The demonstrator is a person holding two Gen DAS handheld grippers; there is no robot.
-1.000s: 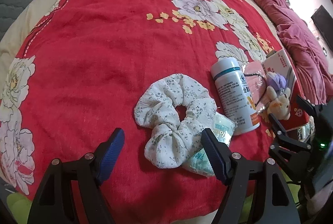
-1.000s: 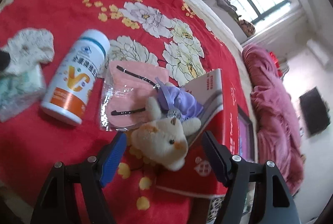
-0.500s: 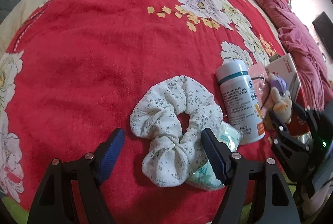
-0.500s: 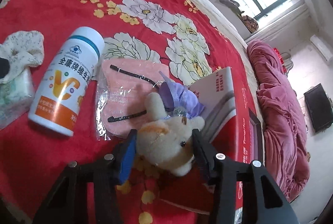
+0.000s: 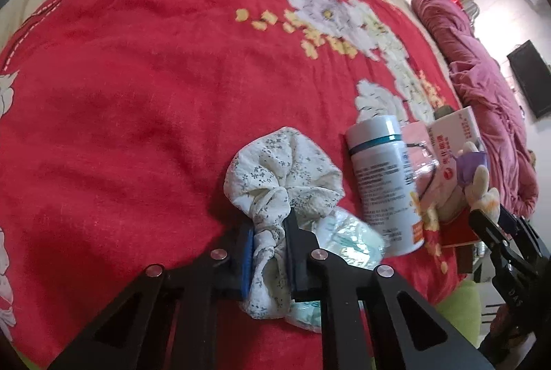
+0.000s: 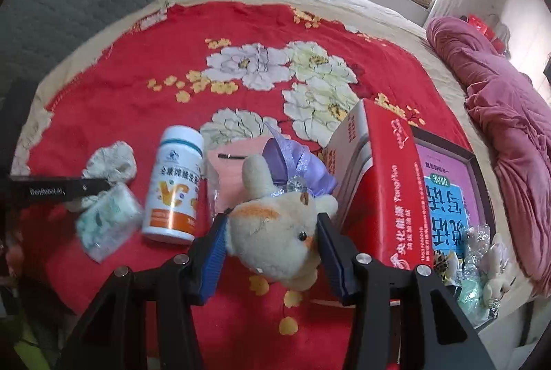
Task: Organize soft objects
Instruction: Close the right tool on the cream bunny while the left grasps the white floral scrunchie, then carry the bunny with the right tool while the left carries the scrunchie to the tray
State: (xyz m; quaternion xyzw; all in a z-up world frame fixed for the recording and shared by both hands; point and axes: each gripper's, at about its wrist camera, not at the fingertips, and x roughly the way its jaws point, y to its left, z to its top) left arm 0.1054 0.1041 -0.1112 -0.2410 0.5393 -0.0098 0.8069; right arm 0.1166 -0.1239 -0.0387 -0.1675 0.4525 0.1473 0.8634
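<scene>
Your left gripper jaws just closed on the scrunchie; right gripper jaws clamp the plush toy.

Readable text, right wrist view: "GenRobot.AI" in white on the black bar of the left gripper, far left of the right gripper's fingers. White bottle, just left of them: large orange "VC"; the Chinese line above it is too blurred to read. Red box, just right of them: "YongYuo" or similar, plus Chinese lettering. Framed print further right: large upside-down Chinese characters. Left wrist view: bottle small print illegible.
</scene>
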